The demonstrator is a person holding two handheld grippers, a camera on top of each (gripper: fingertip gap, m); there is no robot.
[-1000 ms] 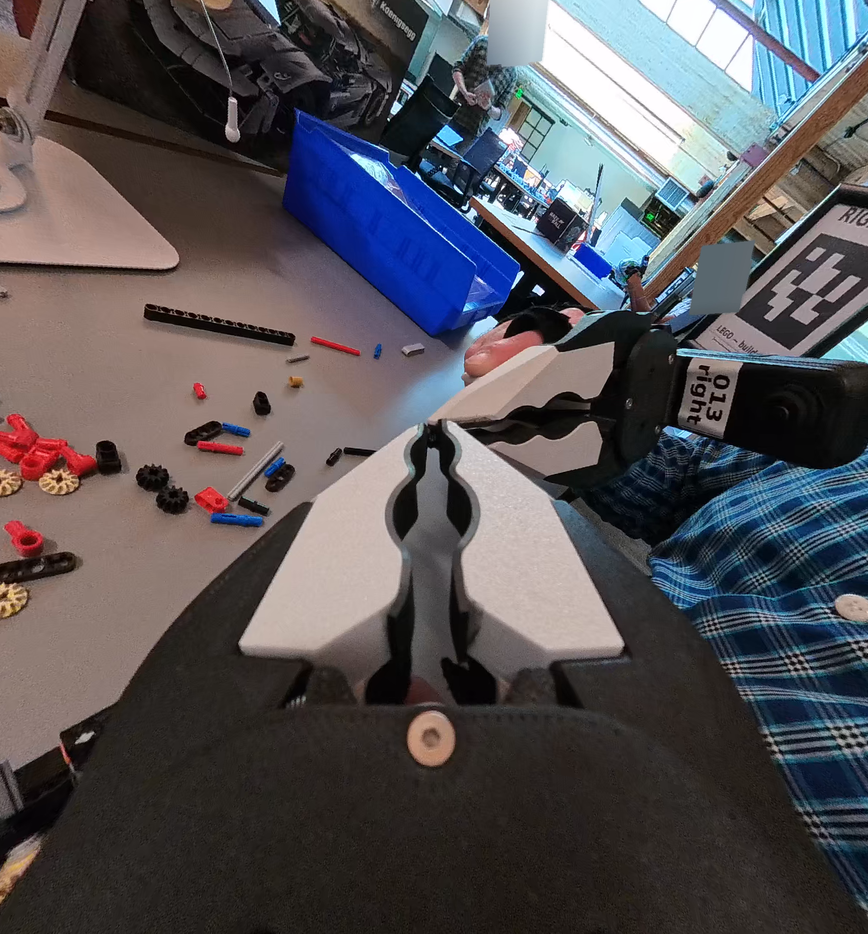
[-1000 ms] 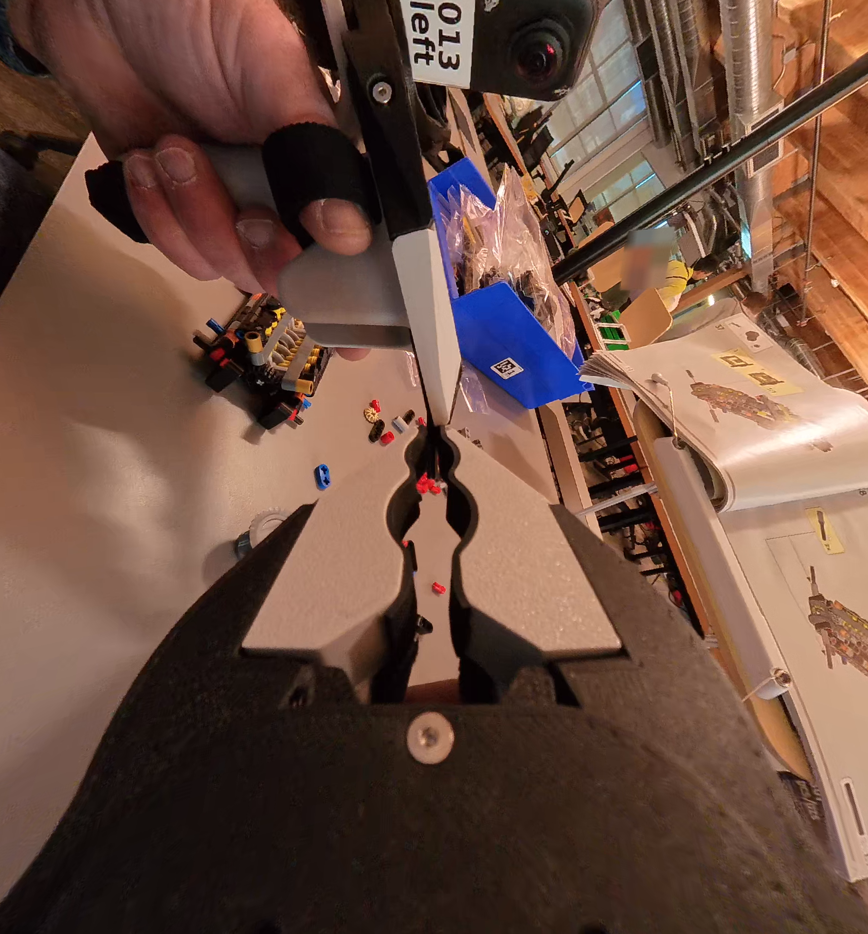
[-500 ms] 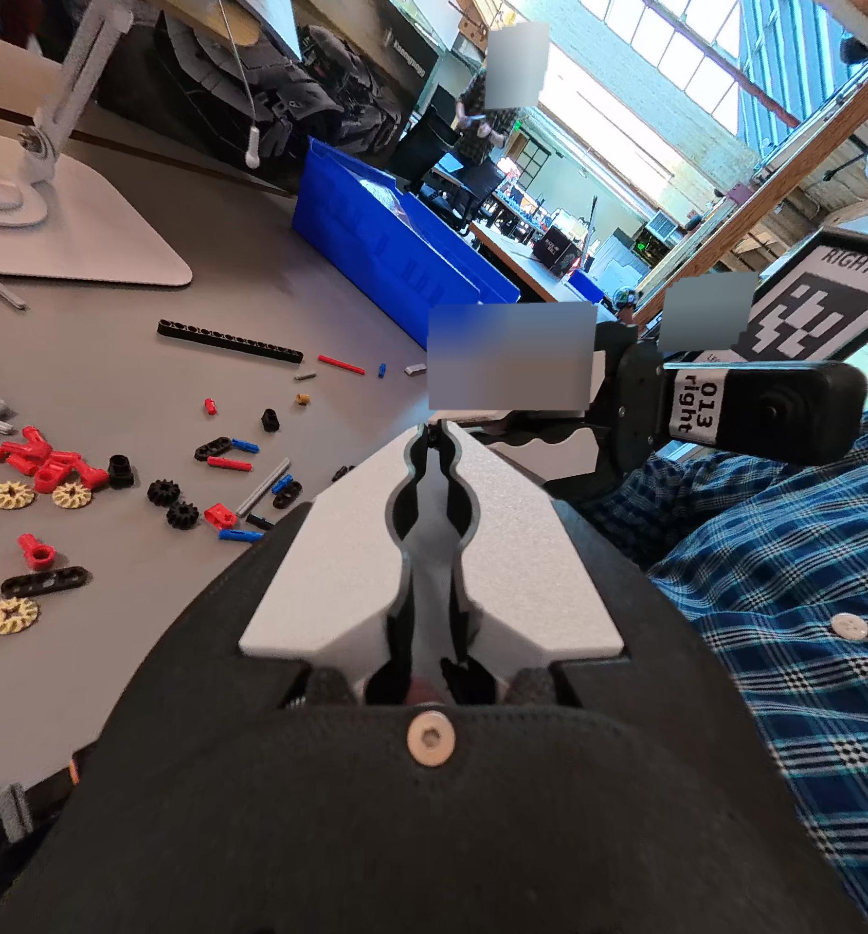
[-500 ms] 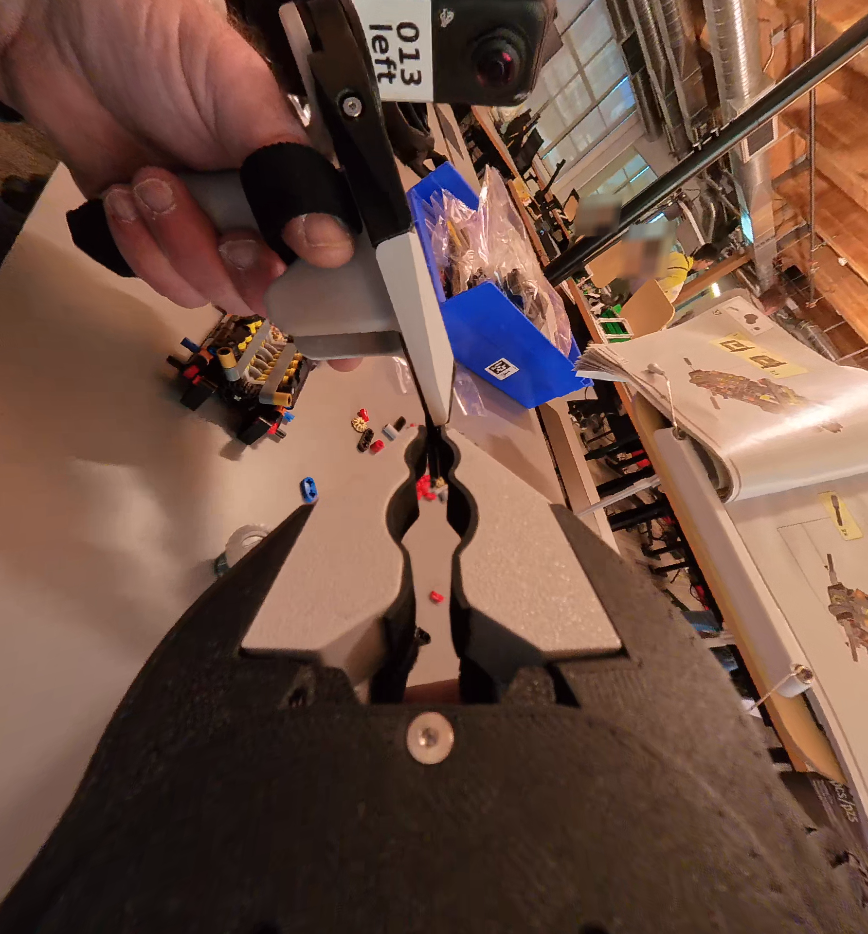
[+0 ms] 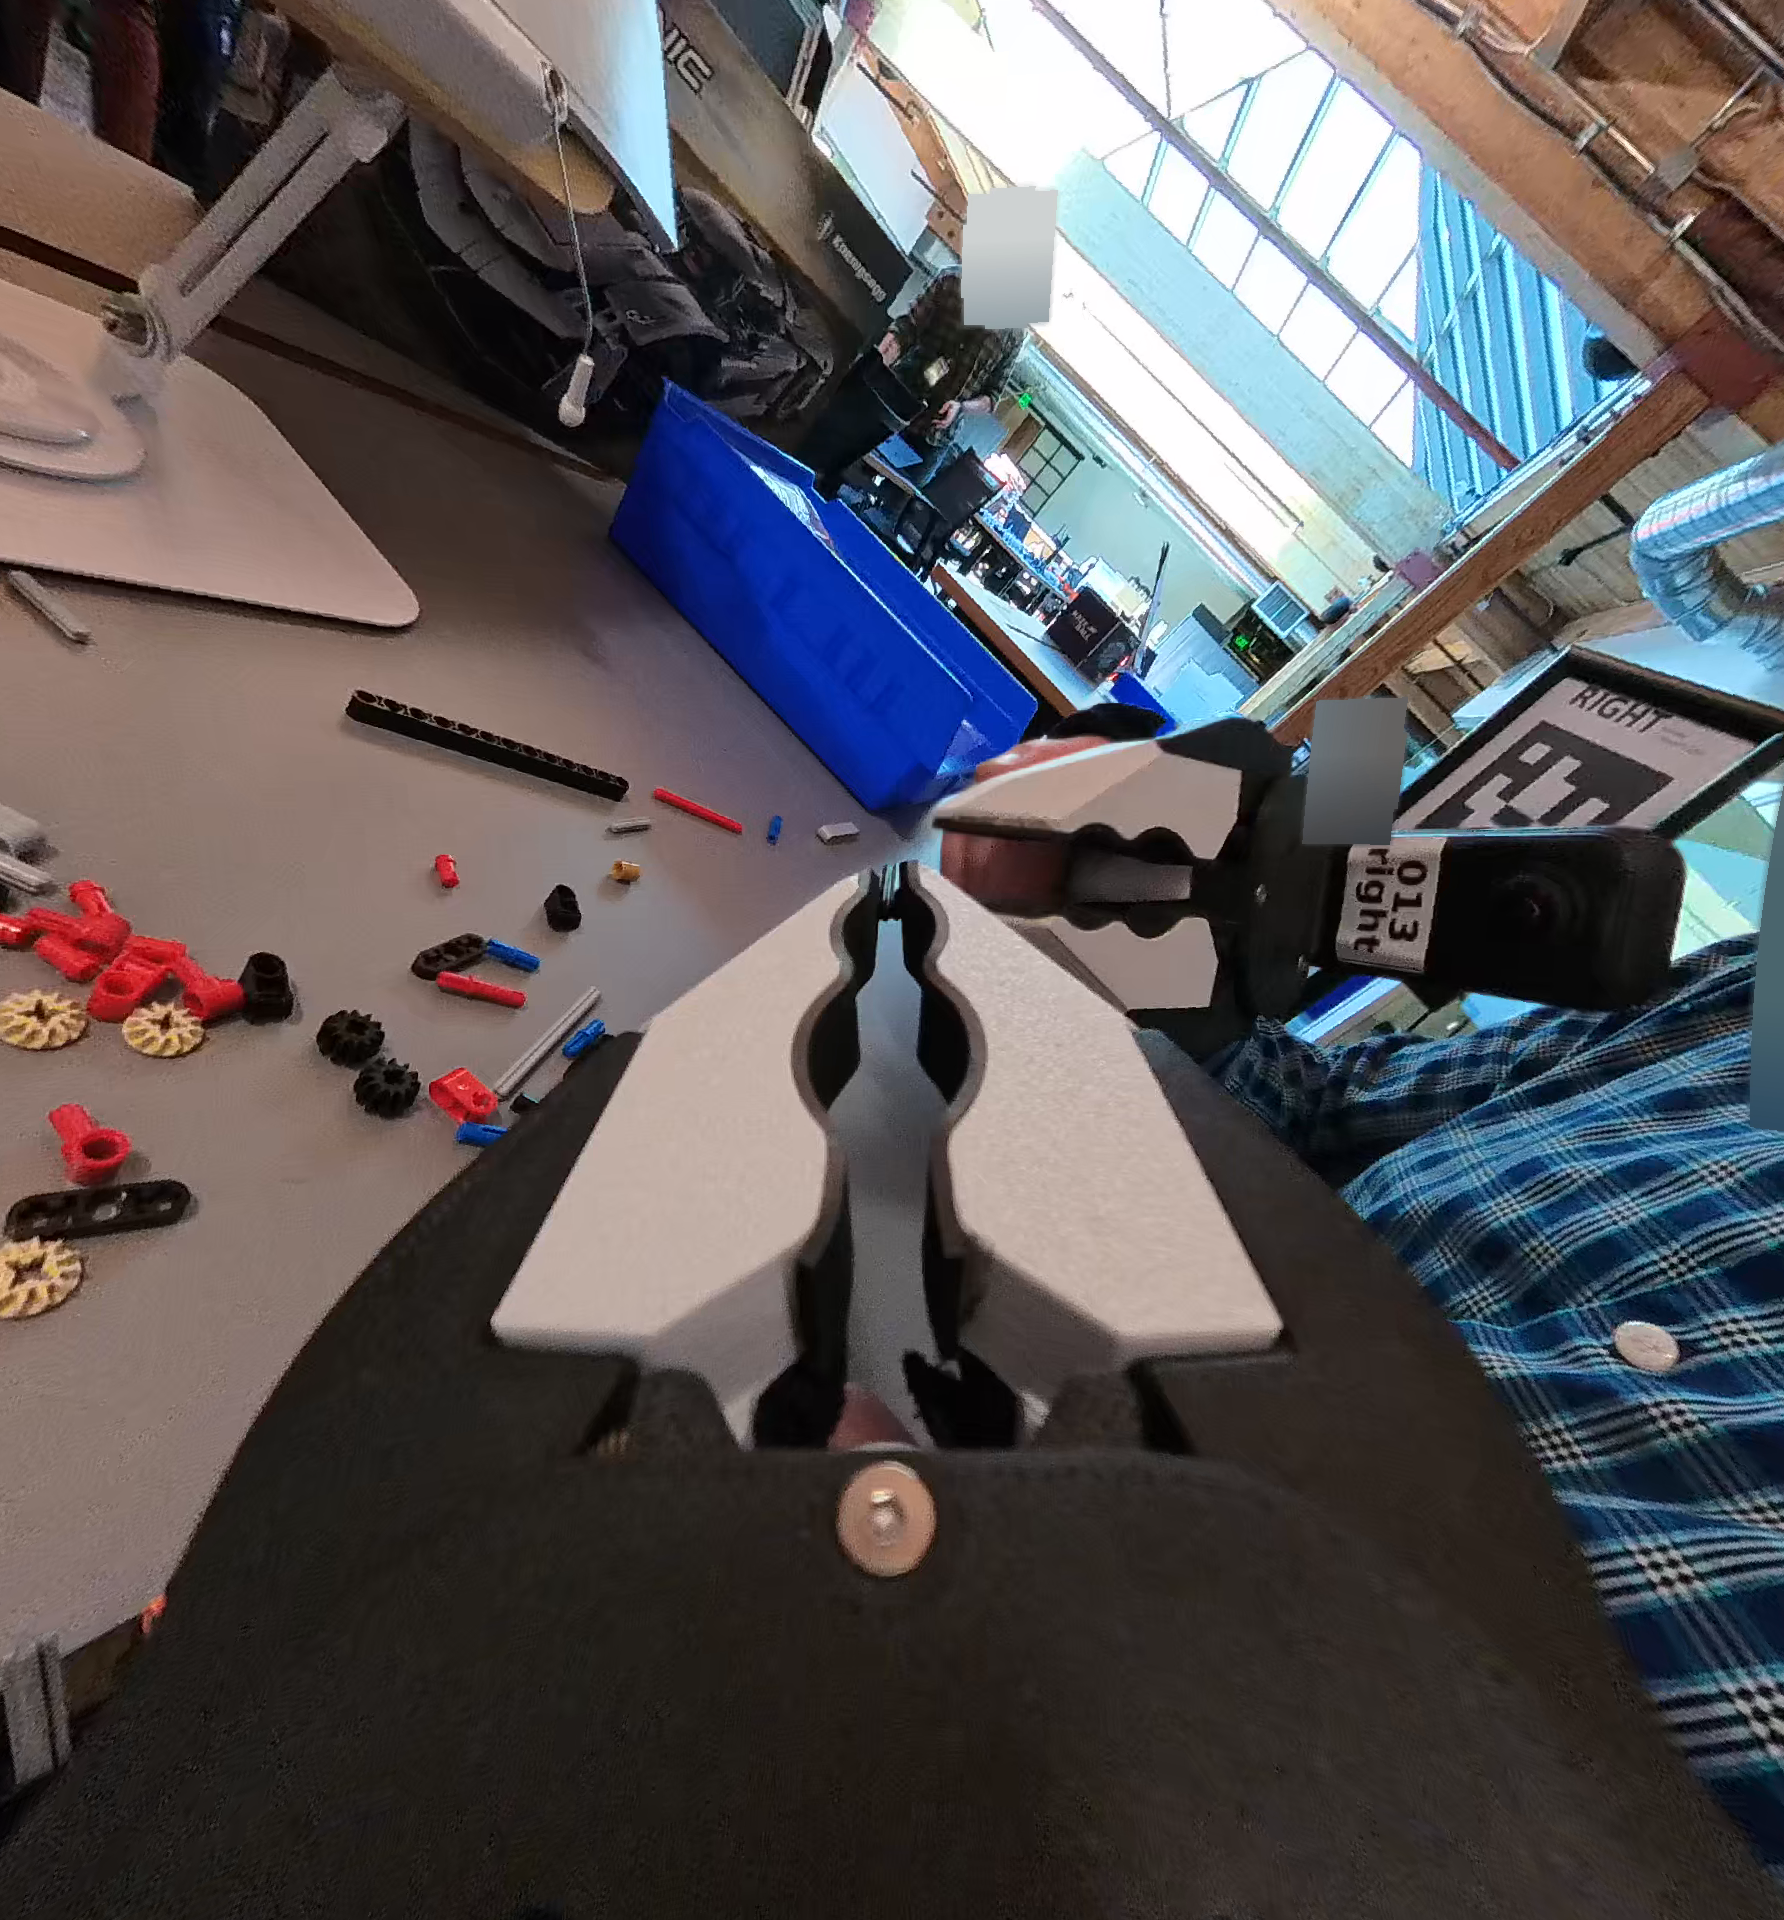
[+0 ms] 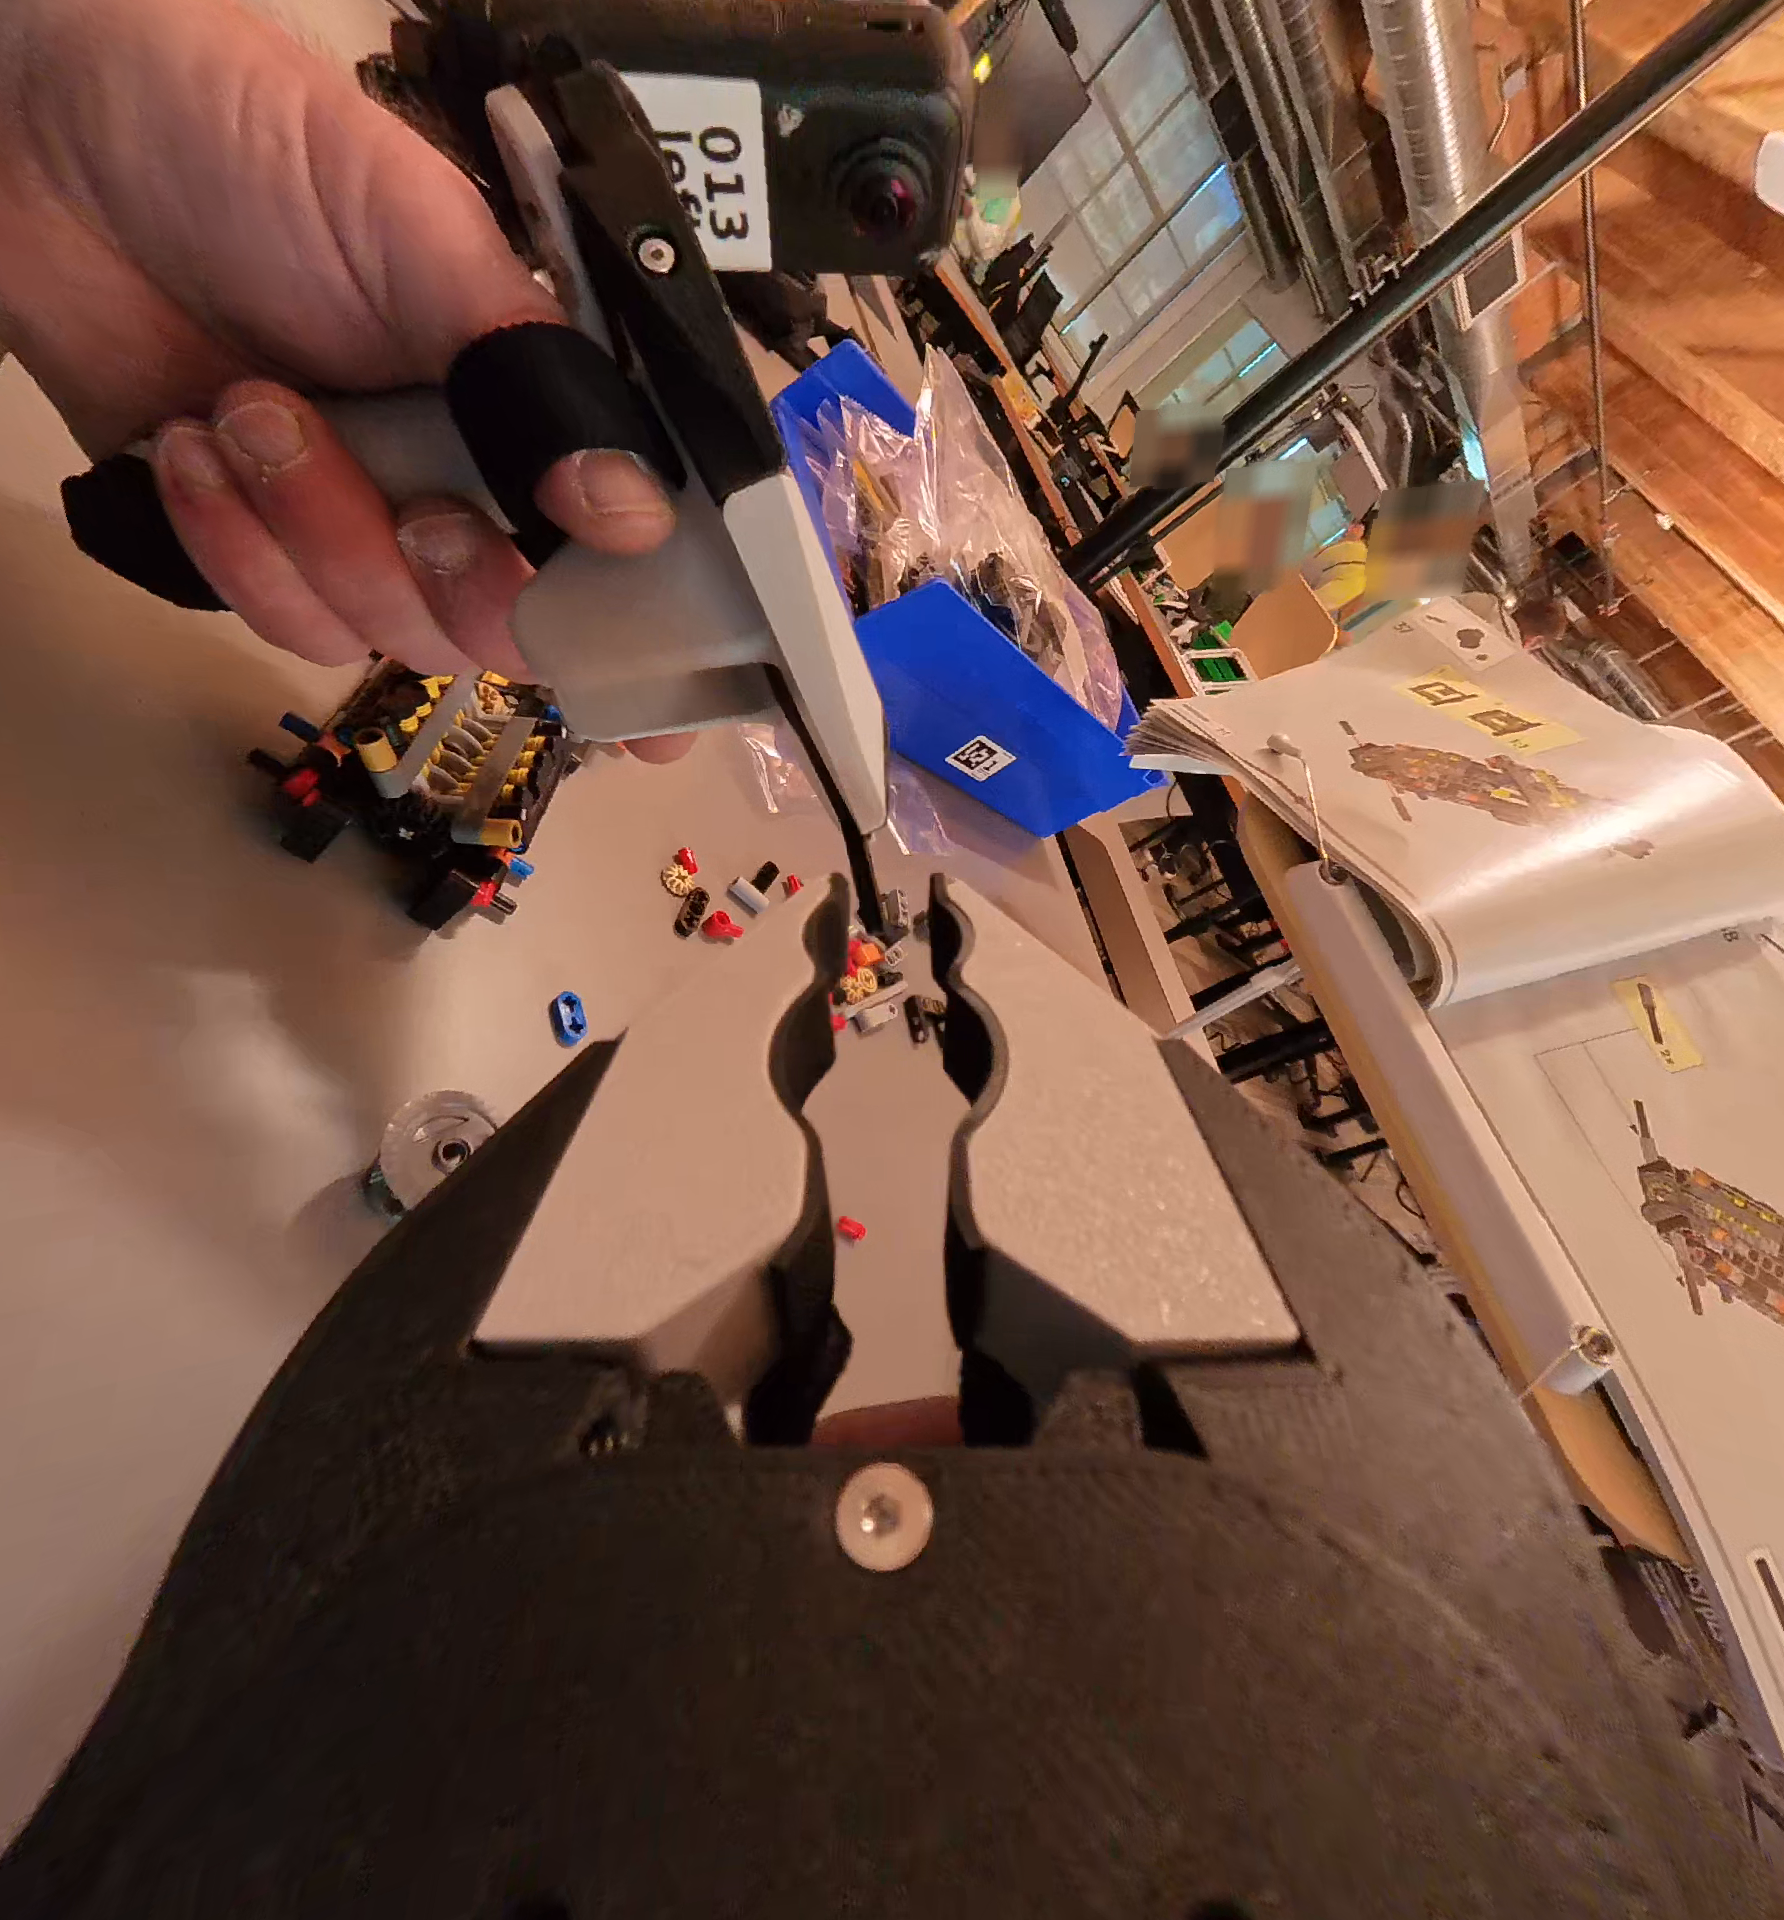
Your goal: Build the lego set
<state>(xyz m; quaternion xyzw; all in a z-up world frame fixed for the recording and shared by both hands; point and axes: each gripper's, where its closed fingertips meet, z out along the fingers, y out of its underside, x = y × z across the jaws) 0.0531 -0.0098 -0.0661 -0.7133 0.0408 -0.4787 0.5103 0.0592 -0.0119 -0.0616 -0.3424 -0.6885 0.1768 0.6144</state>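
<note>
My left gripper (image 5: 886, 883) is shut on a thin black lego piece (image 6: 864, 878) that sticks out of its tips. In the right wrist view the left gripper (image 6: 867, 816) comes down from above in a person's hand, and the black piece hangs between my right gripper's tips. My right gripper (image 6: 886, 899) is open, with its fingers on either side of the piece and not clamping it. It also shows in the left wrist view (image 5: 1013, 883), coming in from the right. A partly built lego block (image 6: 420, 790) lies on the table (image 6: 140, 1039).
Loose parts lie on the table: a long black beam (image 5: 483, 743), red connectors (image 5: 109, 956), tan gears (image 5: 36, 1018), black gears (image 5: 368, 1060). A blue bin (image 5: 815, 644) stands at the back. An open instruction booklet (image 6: 1490, 810) is on the right. A plaid sleeve (image 5: 1594, 1247) is near. Both grippers' tips are roughly 12 centimetres from the partly built lego block (image 6: 420, 790).
My right gripper was shut at the left gripper's tip; now its fingers have opened. The left gripper stays shut and keeps the black piece. Both grippers tilted a little.
</note>
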